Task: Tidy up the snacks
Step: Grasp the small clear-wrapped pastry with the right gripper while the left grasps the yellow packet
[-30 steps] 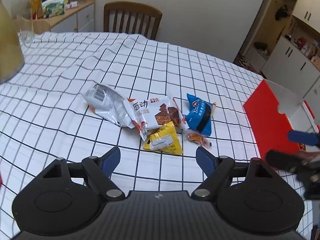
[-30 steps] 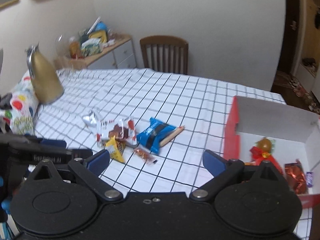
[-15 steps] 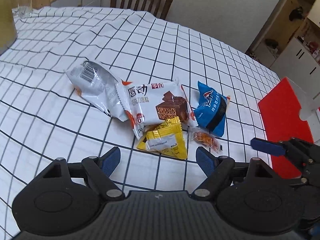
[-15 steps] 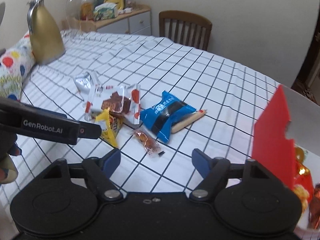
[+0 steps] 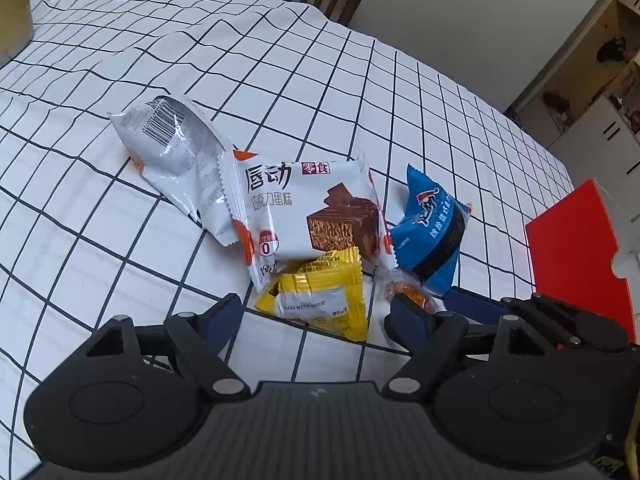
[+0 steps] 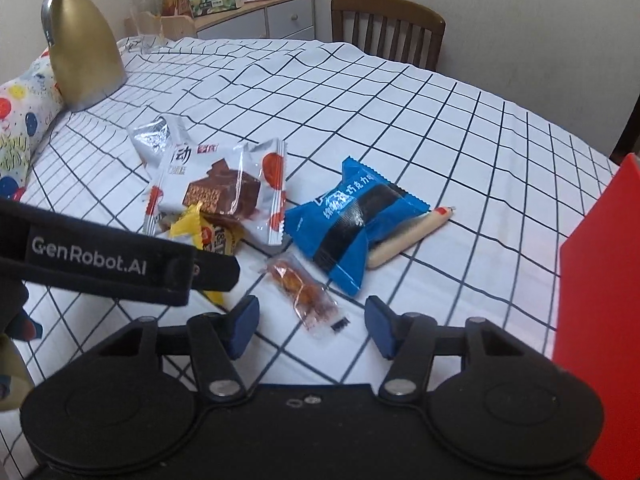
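A pile of snacks lies on the checked tablecloth [image 5: 120, 248]: a silver packet [image 5: 176, 148], a white chocolate-cake packet [image 5: 304, 208], a blue packet [image 5: 432, 232] and a yellow packet [image 5: 320, 296]. My left gripper [image 5: 316, 318] is open low over the cloth, and the yellow packet's near edge reaches in between its fingers without touching them. A small clear-wrapped orange snack [image 6: 304, 284] lies just ahead of my right gripper [image 6: 312, 322]. Its jaws are closing, but the pads stand apart from the snack. A thin sausage stick [image 6: 404, 240] pokes out from under the blue packet [image 6: 352, 220].
A red box [image 6: 596, 320] with a white inside stands at the right. A gold jug [image 6: 80, 48] and a balloon-print bag [image 6: 20, 120] sit far left. Beyond the table are a wooden chair [image 6: 388, 28] and a cluttered cabinet [image 6: 248, 12].
Both grippers have come down and closer to the snack pile. The right gripper's jaws have narrowed, and it now sits right beside the left one.
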Demonstrator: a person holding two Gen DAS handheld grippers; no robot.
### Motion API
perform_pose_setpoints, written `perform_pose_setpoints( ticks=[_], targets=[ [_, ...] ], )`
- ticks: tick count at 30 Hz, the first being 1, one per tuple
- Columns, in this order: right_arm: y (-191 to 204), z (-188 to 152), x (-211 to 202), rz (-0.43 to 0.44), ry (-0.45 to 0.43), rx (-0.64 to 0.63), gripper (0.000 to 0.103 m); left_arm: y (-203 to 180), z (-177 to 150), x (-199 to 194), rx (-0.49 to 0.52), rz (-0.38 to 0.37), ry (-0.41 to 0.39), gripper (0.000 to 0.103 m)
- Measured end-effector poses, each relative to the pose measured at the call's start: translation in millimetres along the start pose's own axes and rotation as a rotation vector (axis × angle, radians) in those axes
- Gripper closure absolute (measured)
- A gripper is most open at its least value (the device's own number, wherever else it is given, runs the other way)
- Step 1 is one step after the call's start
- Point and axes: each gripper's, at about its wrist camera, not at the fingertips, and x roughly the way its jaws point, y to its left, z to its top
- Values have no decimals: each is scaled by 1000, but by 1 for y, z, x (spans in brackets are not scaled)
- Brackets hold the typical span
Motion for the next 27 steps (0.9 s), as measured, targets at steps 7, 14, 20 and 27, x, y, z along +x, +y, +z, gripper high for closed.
perform_pose_setpoints(
  ticks=[7,14,20,27],
  targets=[
    [4,3,6,-3,-22,-30,59,-2,1,1,4,11,-8,35],
    [8,2,7,-27,-29,-46,75,0,-3,-2,9,35,-10,48],
    [15,-2,4,-44,-27,-47,81,3,-12,-9,9,25,-2,53],
    [20,-17,-8,-52,-16,-27,84,4,-26,-21,14,25,12,54]
  ],
)
